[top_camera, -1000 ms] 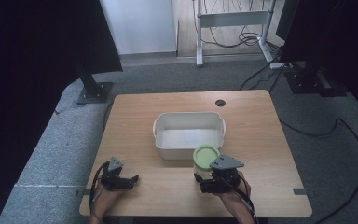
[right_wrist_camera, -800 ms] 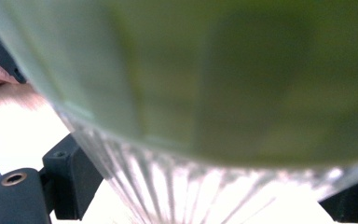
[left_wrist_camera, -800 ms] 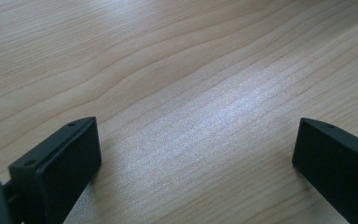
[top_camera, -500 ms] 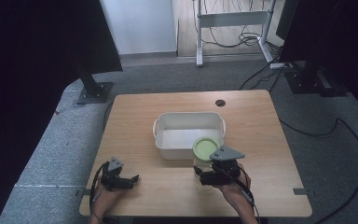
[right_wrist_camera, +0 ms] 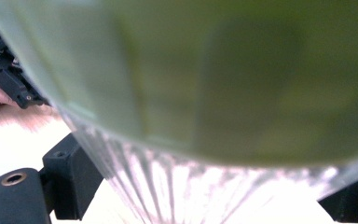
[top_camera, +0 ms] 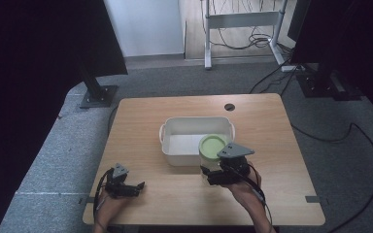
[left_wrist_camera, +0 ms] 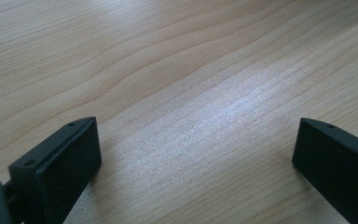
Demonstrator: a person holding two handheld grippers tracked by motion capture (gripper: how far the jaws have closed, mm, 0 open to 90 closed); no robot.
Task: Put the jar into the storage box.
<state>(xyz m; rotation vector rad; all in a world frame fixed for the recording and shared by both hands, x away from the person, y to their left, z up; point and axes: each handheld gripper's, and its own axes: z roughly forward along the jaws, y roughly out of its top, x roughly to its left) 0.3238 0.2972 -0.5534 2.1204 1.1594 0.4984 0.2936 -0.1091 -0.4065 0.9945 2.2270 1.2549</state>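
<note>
Item one, nearest me: my left claw (top_camera: 126,187) lay low on the bench (top_camera: 272,126) at its near left corner, jaws spread wide with bare wood grain between them, holding nothing.

Item two: my right claw (top_camera: 213,175) was closed on a clear ribbed jar (right_wrist_camera: 177,191) with a green lid (top_camera: 213,144); the jar sat between the two jaws, pressed close to that claw's camera and blurred. It was held upright near the bench's front middle.

Item three, beyond: a white tub (top_camera: 175,127) stood at the bench centre, the jar just beside its near right rim.
</note>
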